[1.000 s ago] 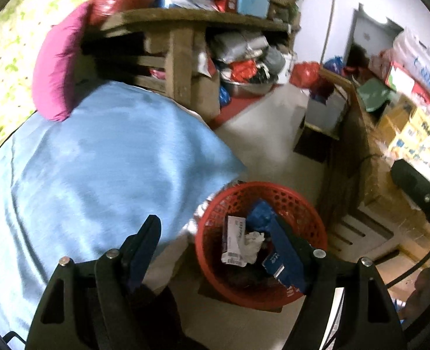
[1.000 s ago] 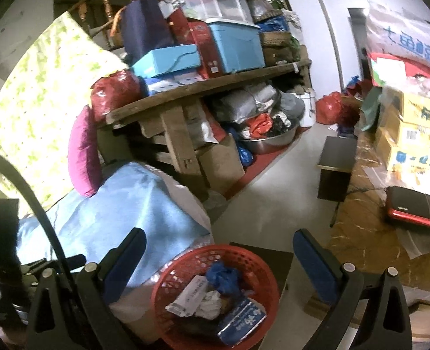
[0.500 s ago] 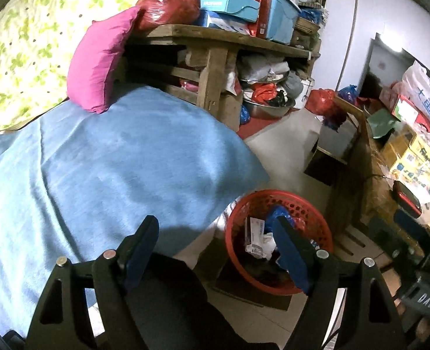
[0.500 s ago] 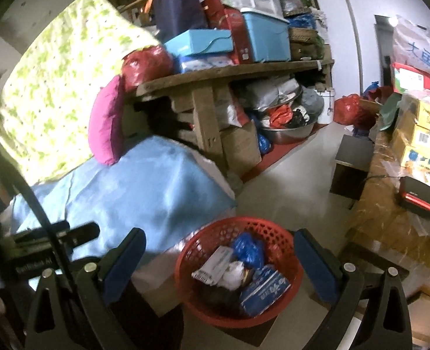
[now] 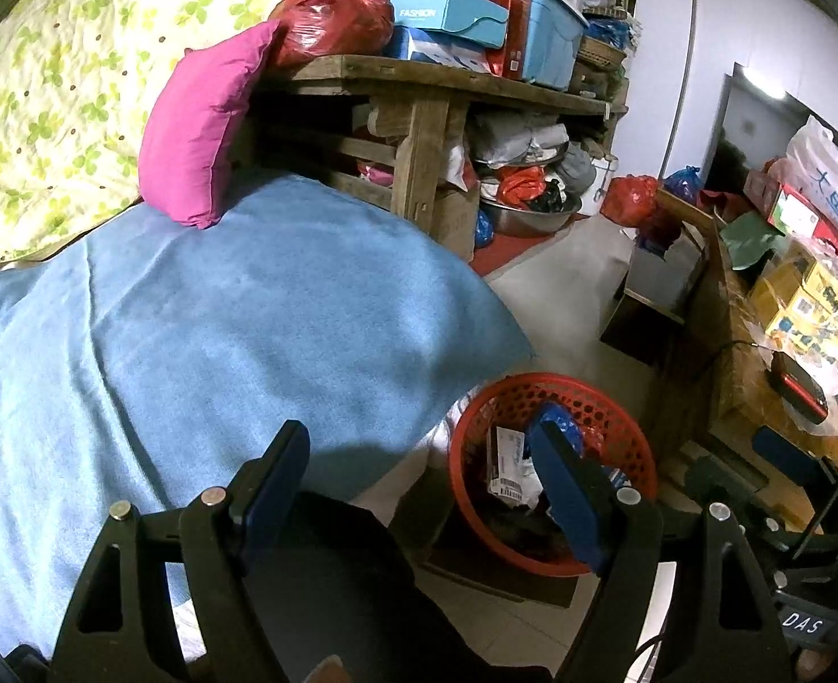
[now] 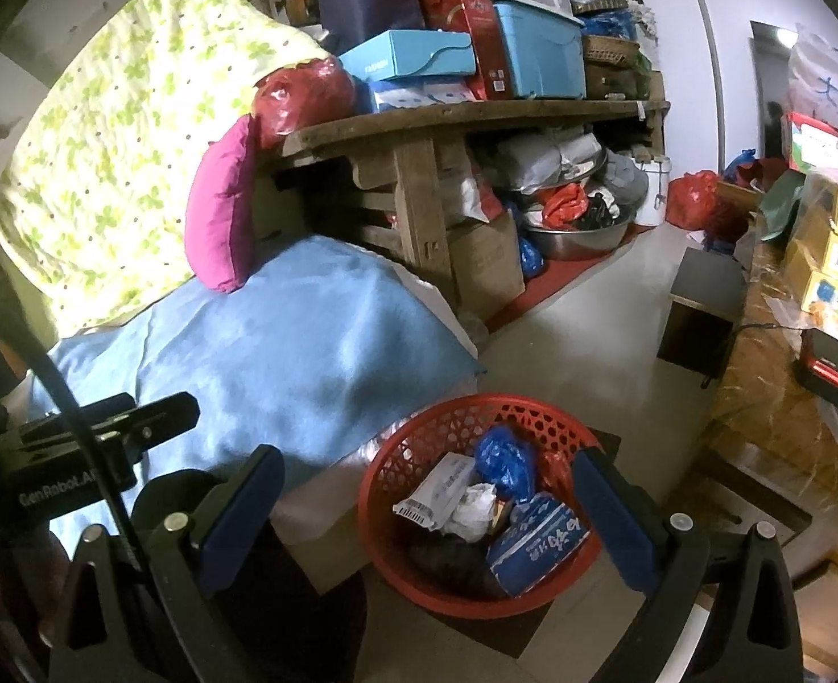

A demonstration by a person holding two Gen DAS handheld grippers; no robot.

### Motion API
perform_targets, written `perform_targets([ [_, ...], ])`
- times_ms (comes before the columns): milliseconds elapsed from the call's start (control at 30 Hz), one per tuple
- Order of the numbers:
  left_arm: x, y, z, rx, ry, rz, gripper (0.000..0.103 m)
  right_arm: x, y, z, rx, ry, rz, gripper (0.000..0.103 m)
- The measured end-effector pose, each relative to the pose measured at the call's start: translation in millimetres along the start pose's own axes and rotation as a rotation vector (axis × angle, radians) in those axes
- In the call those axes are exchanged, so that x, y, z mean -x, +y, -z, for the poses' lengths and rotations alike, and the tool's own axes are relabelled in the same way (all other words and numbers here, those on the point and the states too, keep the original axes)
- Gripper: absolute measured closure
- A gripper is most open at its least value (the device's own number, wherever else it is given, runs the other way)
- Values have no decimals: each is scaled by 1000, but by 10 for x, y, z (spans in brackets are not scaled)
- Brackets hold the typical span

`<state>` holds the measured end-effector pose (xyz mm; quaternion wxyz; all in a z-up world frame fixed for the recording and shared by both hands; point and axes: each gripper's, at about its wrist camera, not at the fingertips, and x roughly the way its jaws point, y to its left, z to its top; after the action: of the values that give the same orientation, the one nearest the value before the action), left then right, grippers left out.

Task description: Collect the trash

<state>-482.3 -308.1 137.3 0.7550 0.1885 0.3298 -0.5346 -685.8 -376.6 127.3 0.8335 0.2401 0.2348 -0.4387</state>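
Right wrist view: red plastic lattice basket, round, stands upright on the floor beside the blue cloth, mouth upward, holding crumpled paper and wrappers. Right gripper and left gripper both gape, empty.

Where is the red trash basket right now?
The red trash basket stands on the floor, low centre in the right wrist view and lower right in the left wrist view, beside the blue blanket's edge.
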Motion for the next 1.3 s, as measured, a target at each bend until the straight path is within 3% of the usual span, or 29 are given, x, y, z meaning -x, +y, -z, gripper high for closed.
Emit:
perform_targets([
  [1300, 2, -32, 10, -30, -10, -18, 22, 1, -18, 41, -12, 22, 16, 1],
])
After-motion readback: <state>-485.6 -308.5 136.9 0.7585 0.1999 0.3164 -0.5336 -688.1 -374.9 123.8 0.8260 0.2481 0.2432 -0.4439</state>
